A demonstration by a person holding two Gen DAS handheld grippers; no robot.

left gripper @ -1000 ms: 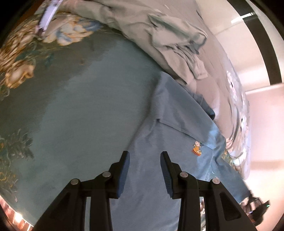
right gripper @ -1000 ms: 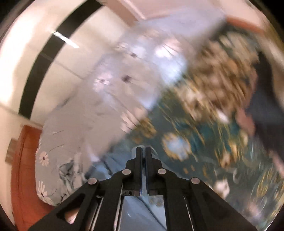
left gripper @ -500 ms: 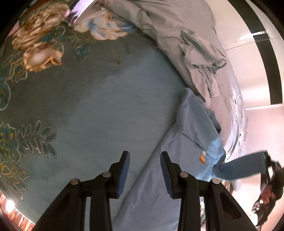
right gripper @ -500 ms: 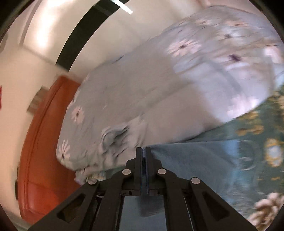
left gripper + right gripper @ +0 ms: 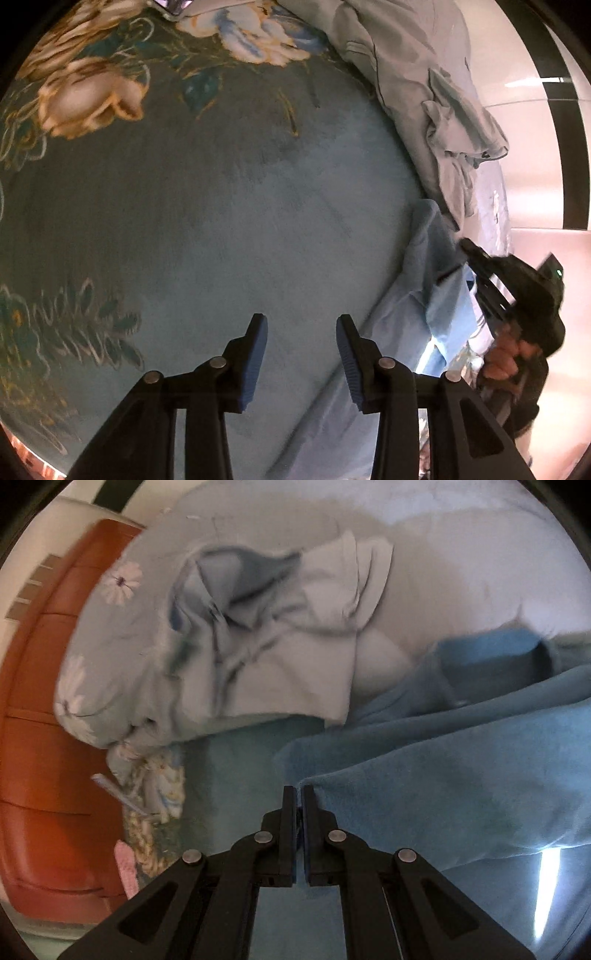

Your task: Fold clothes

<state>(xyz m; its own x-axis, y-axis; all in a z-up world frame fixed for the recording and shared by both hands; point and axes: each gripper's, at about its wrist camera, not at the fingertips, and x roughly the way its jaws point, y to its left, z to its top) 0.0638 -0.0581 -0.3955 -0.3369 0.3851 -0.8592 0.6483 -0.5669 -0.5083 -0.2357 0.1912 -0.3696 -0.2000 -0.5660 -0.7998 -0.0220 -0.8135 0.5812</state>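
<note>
A light blue shirt (image 5: 417, 317) lies on the teal flowered bedspread (image 5: 207, 206), at the lower right of the left wrist view. My left gripper (image 5: 301, 325) is open and empty above the bedspread, just left of the shirt's edge. My right gripper (image 5: 299, 794) is shut on an edge of the blue shirt (image 5: 461, 775) and holds it folded over. The right gripper also shows in the left wrist view (image 5: 517, 295), held by a hand over the shirt.
A rumpled pale grey flowered duvet (image 5: 280, 635) with a crumpled grey-blue garment (image 5: 465, 125) on it lies beyond the shirt. A red-brown headboard (image 5: 40, 738) stands at the left of the right wrist view. A pale wall (image 5: 535, 155) is behind.
My right gripper has swung over with the shirt's edge, folding the cloth across itself. My left gripper has drifted left off the shirt, over bare bedspread, and stays open.
</note>
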